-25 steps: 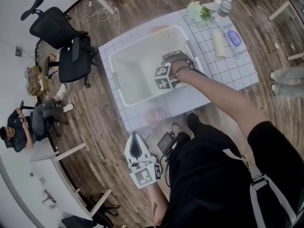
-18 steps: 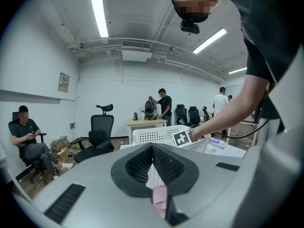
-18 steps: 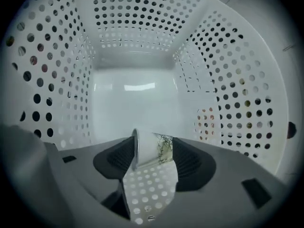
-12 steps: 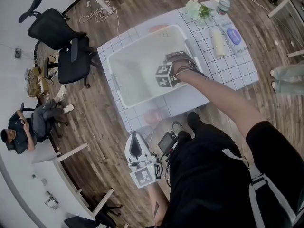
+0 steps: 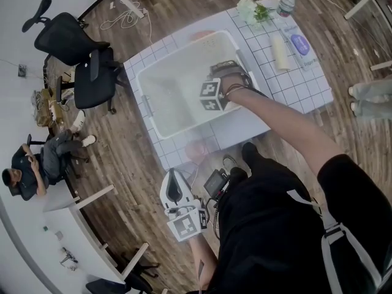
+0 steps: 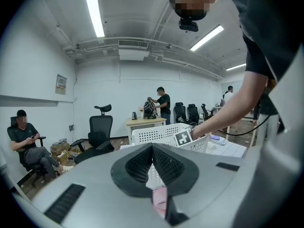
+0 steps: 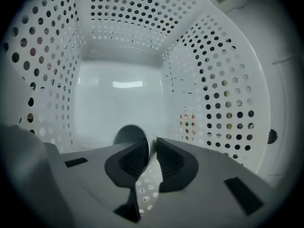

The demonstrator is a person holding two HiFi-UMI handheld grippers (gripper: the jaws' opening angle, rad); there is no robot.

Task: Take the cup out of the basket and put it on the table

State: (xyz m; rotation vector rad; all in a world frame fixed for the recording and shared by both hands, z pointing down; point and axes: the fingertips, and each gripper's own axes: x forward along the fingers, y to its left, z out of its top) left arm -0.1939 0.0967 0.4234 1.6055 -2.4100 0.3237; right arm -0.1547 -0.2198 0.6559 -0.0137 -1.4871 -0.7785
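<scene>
Now my right gripper [image 7: 152, 144] has just been closing and pinches the cup [image 7: 129, 136] wall on the basket [image 7: 209, 80] floor, so lift-out looks next; left gripper [image 6: 153, 148] idle, jaws together.

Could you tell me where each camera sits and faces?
Head view: on the head, steeply down at basket and table; right arm, left gripper show.
Left gripper view: on left gripper, near level toward basket; its shut jaws, right arm show.
Right gripper view: on right gripper inside basket, facing its floor; jaws, having just been closing, pinch cup rim.
Shared: basket in all; right arm in the first two.
</scene>
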